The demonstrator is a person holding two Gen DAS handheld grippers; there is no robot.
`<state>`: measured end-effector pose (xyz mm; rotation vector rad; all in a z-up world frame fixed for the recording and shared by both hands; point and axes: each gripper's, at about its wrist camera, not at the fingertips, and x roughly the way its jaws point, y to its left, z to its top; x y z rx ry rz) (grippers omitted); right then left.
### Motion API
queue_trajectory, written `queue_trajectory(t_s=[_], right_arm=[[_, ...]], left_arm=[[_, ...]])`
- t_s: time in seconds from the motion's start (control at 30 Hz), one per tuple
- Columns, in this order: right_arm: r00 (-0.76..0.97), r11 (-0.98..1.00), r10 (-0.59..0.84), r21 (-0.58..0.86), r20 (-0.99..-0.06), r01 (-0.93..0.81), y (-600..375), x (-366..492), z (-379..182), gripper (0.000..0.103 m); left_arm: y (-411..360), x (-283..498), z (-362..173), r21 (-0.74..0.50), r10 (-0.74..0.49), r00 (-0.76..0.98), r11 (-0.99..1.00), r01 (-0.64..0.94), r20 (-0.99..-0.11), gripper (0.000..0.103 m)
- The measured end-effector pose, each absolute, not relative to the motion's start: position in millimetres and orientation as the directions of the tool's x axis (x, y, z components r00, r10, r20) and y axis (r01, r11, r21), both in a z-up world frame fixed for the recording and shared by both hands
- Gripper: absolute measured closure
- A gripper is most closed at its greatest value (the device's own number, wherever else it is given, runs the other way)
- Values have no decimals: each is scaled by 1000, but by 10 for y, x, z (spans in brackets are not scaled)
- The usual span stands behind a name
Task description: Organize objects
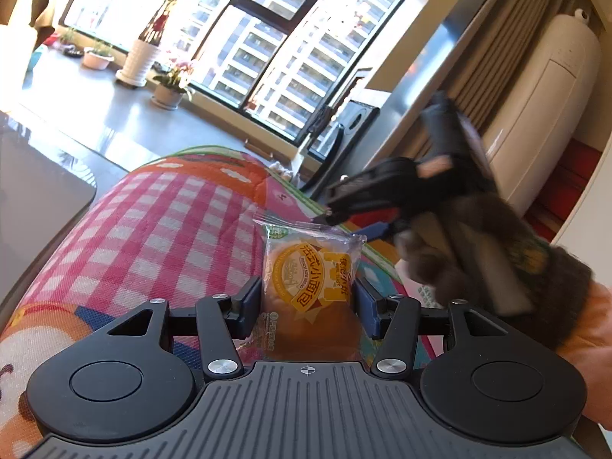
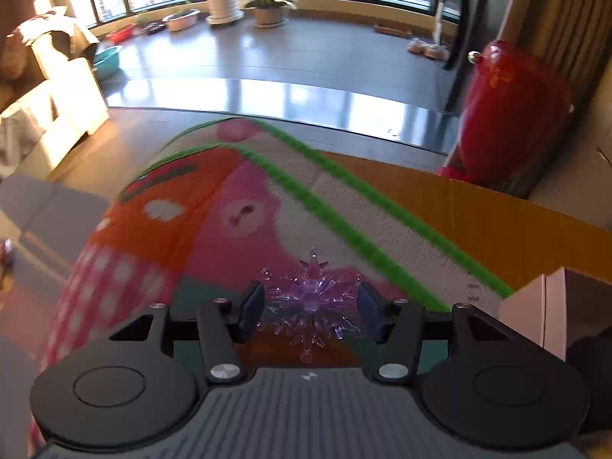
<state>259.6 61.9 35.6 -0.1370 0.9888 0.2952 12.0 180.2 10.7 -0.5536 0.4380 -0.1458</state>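
My left gripper (image 1: 309, 308) is shut on a clear-wrapped small bread (image 1: 310, 283) with a yellow label, held above a colourful checked mat (image 1: 153, 237). My right gripper (image 2: 310, 308) is shut on a purple spiky crystal ornament (image 2: 311, 298), held above the same mat (image 2: 229, 210). The right gripper also shows in the left wrist view (image 1: 367, 222), blurred, at the right just beyond the bread, held by a gloved hand (image 1: 497, 267).
A brown cardboard box wall (image 2: 478, 222) runs along the mat's right side, with a pale pink box (image 2: 535, 306) at the near right. A red bag (image 2: 508, 114) stands beyond. Potted plants (image 2: 267, 4) line the window. A white appliance (image 1: 543, 107) stands at the right.
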Motion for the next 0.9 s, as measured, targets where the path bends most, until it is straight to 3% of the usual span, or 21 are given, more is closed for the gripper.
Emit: queue_trajectory(t_s=[0.23, 0.37, 0.5, 0.67, 0.73, 0.8, 0.9], right_arm=[[468, 875, 375, 138, -800, -464, 252, 1560, 820, 50], [566, 845, 350, -9, -747, -535, -101, 755, 961, 49], [538, 843, 333, -11, -774, -538, -528, 296, 791, 50], [452, 809, 344, 15, -823, -588, -841, -181, 426, 49], [474, 810, 319, -23, -820, -585, -914, -319, 331, 45], [527, 829, 293, -62, -798, -555, -1003, -398, 313, 23], [603, 860, 241, -119, -761, -495, -1143, -521, 289, 21]], left_arm=[[1785, 139, 109, -527, -233, 898, 850, 2, -373, 47], [1706, 161, 135, -485, -211, 892, 875, -10, -399, 47], [1549, 197, 210, -419, -182, 879, 908, -22, -441, 47], [1243, 129, 319, -435, -247, 841, 900, 15, -481, 47], [1085, 93, 365, -418, -266, 822, 908, 38, -504, 47], [958, 65, 391, -433, -308, 803, 899, 70, -510, 47], [809, -6, 412, -468, -367, 772, 878, 102, -520, 47]])
